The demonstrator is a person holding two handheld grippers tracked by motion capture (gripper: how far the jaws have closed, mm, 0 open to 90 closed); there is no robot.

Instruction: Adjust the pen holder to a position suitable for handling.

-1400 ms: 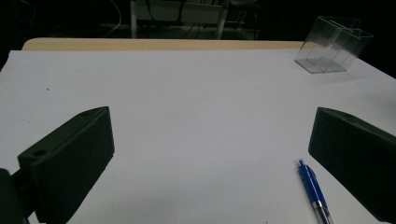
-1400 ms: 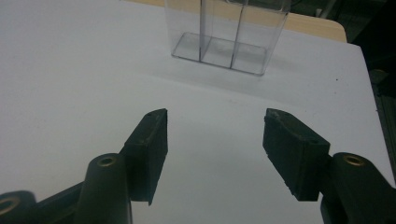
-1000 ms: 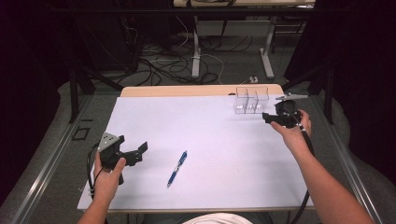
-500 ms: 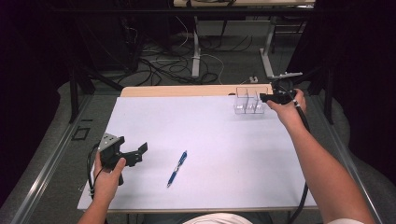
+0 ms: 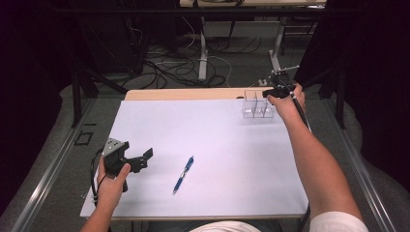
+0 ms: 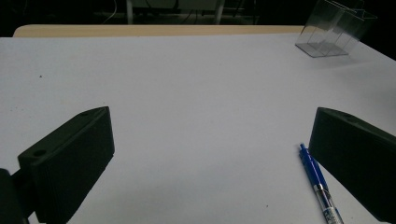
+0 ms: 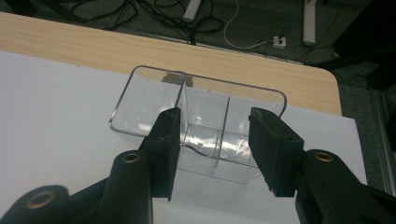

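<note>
My right gripper [image 5: 270,92] is up at the two o'clock corner of the table [image 5: 208,130], hovering just over the clear plastic organizer [image 5: 257,104]. In the right gripper view the jaws stand apart, framing the middle of the box, nothing between them yet. I can't tell whether the tips touch the rim.

The organizer [image 7: 201,123] sits on the white sheet near the far edge, with the bare wood strip [image 7: 140,51] just behind it. It's a see-through tray split by thin dividers into compartments, all of which look empty. My read: light, rigid, hard plastic, slick-walled, and likely to skid or tip if I nudge it from one side. It could crack under a hard squeeze. The best hold looks like an upright wall or divider, pinched from above, one jaw on each side of the thin panel, close to the centre so it lifts level.

My left gripper [image 5: 138,161] rests low at eight o'clock, jaws wide apart and empty. The blue pen [image 5: 183,174] lies just beside it toward six o'clock. In the left gripper view the pen [image 6: 317,179] lies next to one jaw. It is slim and round, so it will probably roll; I'd grip it across the barrel, mid-length.
</note>
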